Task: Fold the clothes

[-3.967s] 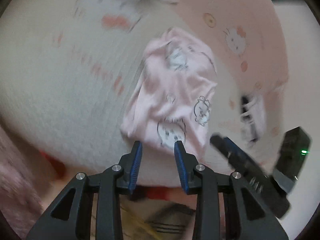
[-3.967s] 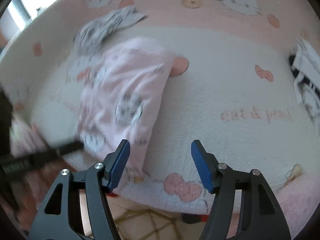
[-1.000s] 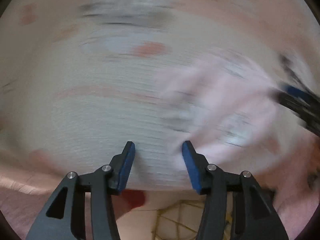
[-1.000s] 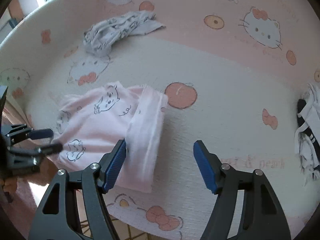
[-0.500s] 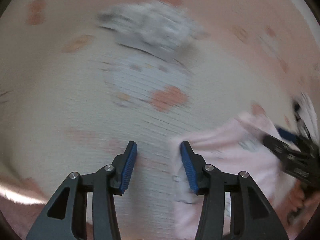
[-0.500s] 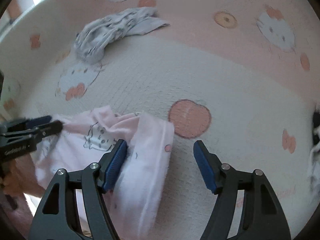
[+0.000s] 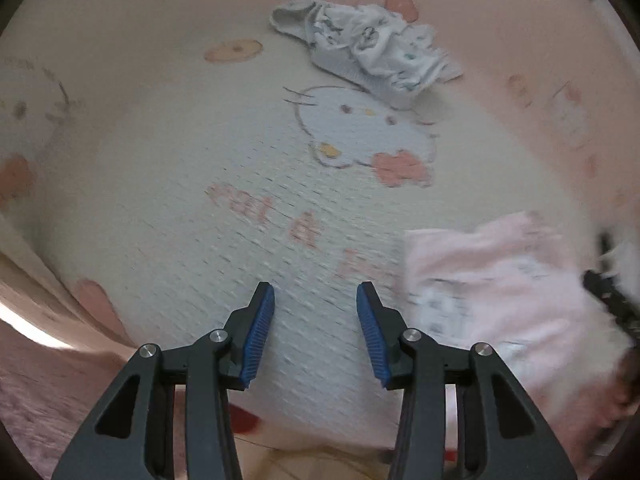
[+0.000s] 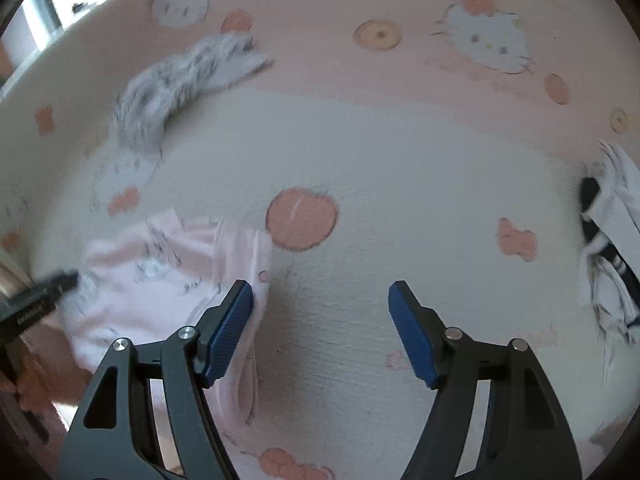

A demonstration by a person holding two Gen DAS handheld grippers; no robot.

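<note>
Change since a second ago: left gripper point(image 7: 316, 334) has swung off the pink cat-print cotton garment point(image 8: 168, 280), now at its right. Jaws: both open, empty; right gripper point(image 8: 320, 330) jaws straddle garment's right edge. Garment: partly folded on the cat-print bed cover point(image 8: 400, 168); likely light, limp; best pinched at corners. Beyond: crumpled grey-white garment point(image 7: 368, 52).

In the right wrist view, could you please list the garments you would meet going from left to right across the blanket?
Pink printed garment → grey crumpled garment, farther back → black-and-white garment at the right edge.
</note>
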